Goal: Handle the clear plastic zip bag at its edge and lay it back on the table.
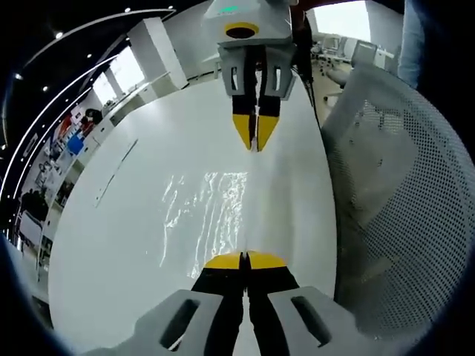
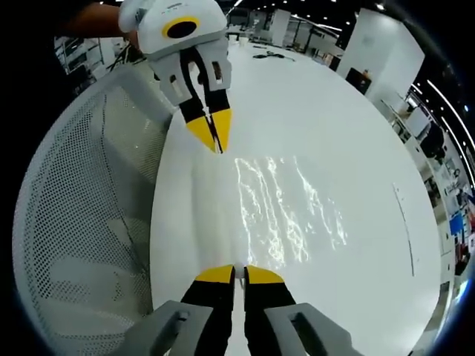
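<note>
Both your left gripper and right gripper pinch the clear plastic zip bag at opposite edges near the table edge — it's light, limp, slippery.

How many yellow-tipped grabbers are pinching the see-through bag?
2. The left gripper pinches one edge of the clear plastic zip bag with its yellow-tipped fingers closed. The right gripper pinches the opposite edge. The bag is stretched between them over the white table.
</note>
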